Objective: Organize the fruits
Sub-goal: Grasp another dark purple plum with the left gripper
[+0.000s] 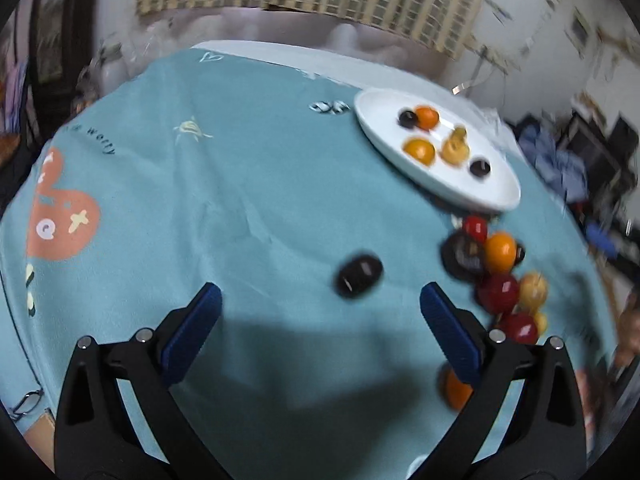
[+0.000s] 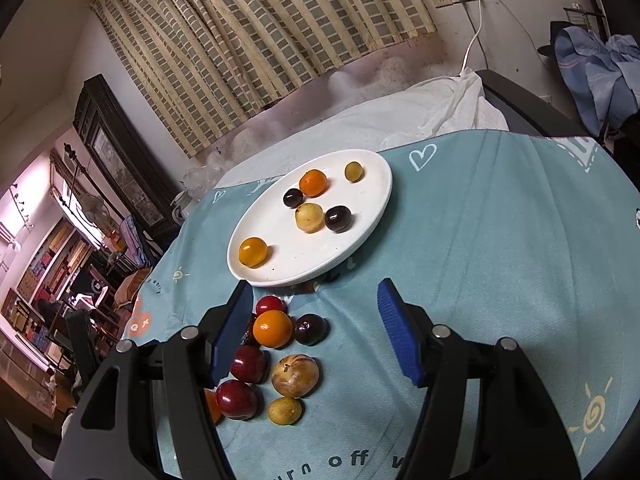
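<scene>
Fruit pile (image 2: 276, 360) btwn R gripper (image 2: 316, 312) & plate (image 2: 376, 216).

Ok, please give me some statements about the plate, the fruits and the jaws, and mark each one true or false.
1. The white plate holds six fruits. True.
2. The plate sits on a bare wooden table. False: it sits on a blue cloth with printed hearts and suns.
3. A group of fruits lies on the cloth beside the plate, among them an orange one. True.
4. The right gripper is holding a fruit. False: its jaws stand open with nothing between them.
5. One dark fruit lies alone on the cloth, apart from the group. True.
6. The left gripper is shut. False: its jaws stand wide open and empty.
</scene>
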`<state>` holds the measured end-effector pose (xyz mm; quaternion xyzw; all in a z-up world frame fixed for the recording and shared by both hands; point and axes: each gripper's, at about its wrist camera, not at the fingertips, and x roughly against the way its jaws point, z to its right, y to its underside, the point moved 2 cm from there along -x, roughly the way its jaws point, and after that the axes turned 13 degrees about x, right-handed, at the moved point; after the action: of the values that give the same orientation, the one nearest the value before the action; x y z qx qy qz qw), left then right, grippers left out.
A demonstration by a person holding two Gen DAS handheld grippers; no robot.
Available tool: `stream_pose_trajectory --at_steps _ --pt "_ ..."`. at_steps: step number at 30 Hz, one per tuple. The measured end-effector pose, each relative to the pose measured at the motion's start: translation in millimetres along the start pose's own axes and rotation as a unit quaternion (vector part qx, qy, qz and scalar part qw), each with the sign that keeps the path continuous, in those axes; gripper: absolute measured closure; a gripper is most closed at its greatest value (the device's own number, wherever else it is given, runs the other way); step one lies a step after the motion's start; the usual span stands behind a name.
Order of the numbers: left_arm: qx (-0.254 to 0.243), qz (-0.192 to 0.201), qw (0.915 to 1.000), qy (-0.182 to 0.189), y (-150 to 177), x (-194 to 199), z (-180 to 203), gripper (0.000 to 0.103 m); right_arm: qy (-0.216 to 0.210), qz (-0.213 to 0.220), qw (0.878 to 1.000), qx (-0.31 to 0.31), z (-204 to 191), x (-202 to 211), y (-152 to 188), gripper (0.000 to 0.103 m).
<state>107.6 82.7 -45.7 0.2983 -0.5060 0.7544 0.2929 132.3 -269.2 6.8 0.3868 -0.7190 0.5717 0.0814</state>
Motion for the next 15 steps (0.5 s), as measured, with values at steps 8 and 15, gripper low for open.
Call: stream_pose_trajectory --at_steps 8,15 --pt "-0.118 0.039 0.9896 -0.074 1.5 -19.1 35.9 0.012 0.007 -0.003 1.0 0.029 -8.3 -3.8 2.0 0.038" --pt "-0.137 0.007 0.9886 -0.06 2.8 -34.5 43.8 0.049 0.008 -0.006 0.999 0.031 -8.0 -5.8 2.5 0.038"
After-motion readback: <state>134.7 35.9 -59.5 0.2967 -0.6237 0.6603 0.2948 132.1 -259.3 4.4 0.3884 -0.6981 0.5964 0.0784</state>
